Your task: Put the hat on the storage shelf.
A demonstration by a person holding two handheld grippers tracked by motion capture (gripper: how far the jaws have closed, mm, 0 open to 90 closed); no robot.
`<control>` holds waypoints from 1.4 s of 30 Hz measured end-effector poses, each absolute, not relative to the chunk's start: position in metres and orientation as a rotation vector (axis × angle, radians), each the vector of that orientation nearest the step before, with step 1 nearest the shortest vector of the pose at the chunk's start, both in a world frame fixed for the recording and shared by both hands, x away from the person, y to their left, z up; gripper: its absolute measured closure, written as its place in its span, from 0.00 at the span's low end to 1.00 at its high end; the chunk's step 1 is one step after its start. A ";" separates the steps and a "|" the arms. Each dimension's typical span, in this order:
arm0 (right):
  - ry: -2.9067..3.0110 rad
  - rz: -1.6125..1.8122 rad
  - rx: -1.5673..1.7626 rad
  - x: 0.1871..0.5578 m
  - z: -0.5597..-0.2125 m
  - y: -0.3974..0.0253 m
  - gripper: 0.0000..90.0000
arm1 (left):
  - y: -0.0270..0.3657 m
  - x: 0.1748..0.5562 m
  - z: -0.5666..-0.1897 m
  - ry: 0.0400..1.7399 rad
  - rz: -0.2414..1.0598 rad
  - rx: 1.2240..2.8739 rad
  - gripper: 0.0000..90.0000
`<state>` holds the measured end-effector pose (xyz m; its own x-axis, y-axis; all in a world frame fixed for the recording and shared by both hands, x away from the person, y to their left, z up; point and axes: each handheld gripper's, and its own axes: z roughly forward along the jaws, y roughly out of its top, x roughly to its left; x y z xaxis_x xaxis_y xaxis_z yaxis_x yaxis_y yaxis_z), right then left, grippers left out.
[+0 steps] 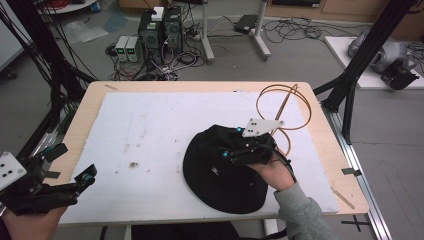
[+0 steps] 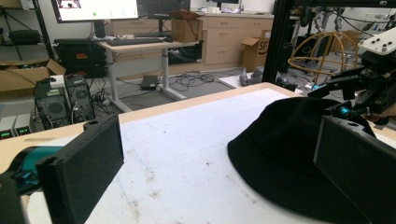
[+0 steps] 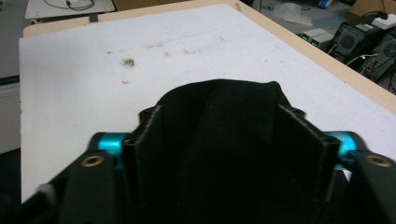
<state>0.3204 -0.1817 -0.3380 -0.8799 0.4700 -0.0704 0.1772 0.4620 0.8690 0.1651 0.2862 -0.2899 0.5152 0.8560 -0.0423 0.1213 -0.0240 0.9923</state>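
black hat (image 1: 222, 172): one item, soft, brimmed, lying on your white board (image 1: 150, 130) toward its near right part. a small white mark shows on the hat's crown in the high view; too small to read. no other writing on the hat can be made out.

white board: covers most of the wooden table (image 1: 320, 107); scattered dark specks and a smudge (image 1: 133, 164) left of the hat.

right gripper (image 1: 235, 145): you hold it on top of the hat, your right hand (image 1: 272, 172) at the hat's right edge, grey sleeve (image 1: 302, 215) coming in from below the hat. in the right gripper view the jaws stand apart with the hat's black fabric bunched up between them; whether they press the fabric cannot be told. the grey three-cornered plate (image 1: 260, 126) sits just above the hat, and the orange cable (image 1: 285, 107) loops beyond the hat toward the table's far right corner.

left gripper (image 1: 80, 180): well apart from the hat, at the board's near left edge, held low in your left hand (image 1: 30, 222), pointing toward the hat. jaws spread wide, nothing between them; in the left gripper view the hat lies ahead and to the right.
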 end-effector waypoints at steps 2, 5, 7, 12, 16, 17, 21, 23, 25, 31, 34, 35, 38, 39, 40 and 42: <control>2.425 1.368 0.561 0.320 -0.338 -0.182 0.58 | 0.286 0.165 -0.290 0.885 0.729 1.500 0.02; 2.432 1.347 0.549 0.319 -0.338 -0.182 0.70 | 0.287 0.165 -0.290 0.888 0.727 1.498 0.02; 2.438 1.332 0.525 0.317 -0.338 -0.180 0.80 | 0.287 0.166 -0.290 0.888 0.726 1.503 0.02; 2.458 1.317 0.520 0.314 -0.338 -0.180 0.95 | 0.286 0.166 -0.290 0.888 0.727 1.502 0.02; 2.470 1.325 0.528 0.314 -0.337 -0.181 0.96 | 0.286 0.166 -0.290 0.886 0.736 1.497 0.02; 2.465 1.325 0.528 0.315 -0.337 -0.182 0.96 | 0.286 0.166 -0.290 0.886 0.738 1.497 0.02; 2.471 1.321 0.530 0.314 -0.334 -0.185 0.96 | 0.287 0.165 -0.289 0.887 0.740 1.493 0.02; 2.472 1.324 0.517 0.313 -0.331 -0.186 0.96 | 0.287 0.165 -0.289 0.885 0.738 1.489 0.02; 2.476 1.331 0.509 0.311 -0.327 -0.187 0.97 | 0.287 0.165 -0.289 0.887 0.737 1.487 0.02; 2.495 1.363 0.467 0.303 -0.313 -0.187 0.97 | 0.287 0.166 -0.289 0.886 0.734 1.485 0.02; 2.506 1.373 0.458 0.301 -0.308 -0.186 0.97 | 0.287 0.167 -0.288 0.884 0.731 1.487 0.02; 2.508 1.372 0.448 0.300 -0.306 -0.186 0.97 | 0.287 0.167 -0.288 0.881 0.732 1.488 0.02; 2.511 1.382 0.437 0.297 -0.298 -0.186 0.97 | 0.287 0.168 -0.288 0.882 0.729 1.483 0.02; 2.517 1.379 0.439 0.296 -0.294 -0.186 0.97 | 0.287 0.168 -0.288 0.883 0.729 1.484 0.02; 2.519 1.389 0.442 0.294 -0.288 -0.186 0.97 | 0.287 0.168 -0.288 0.884 0.728 1.483 0.02; 2.523 1.388 0.439 0.293 -0.282 -0.186 0.97 | 0.288 0.168 -0.288 0.883 0.728 1.481 0.02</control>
<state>0.2931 -0.1858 -0.2818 -0.9292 0.3657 -0.0543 0.1499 0.5069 0.8488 0.1684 0.2876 -0.2884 0.5153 0.8554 -0.0520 0.1130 -0.0076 0.9936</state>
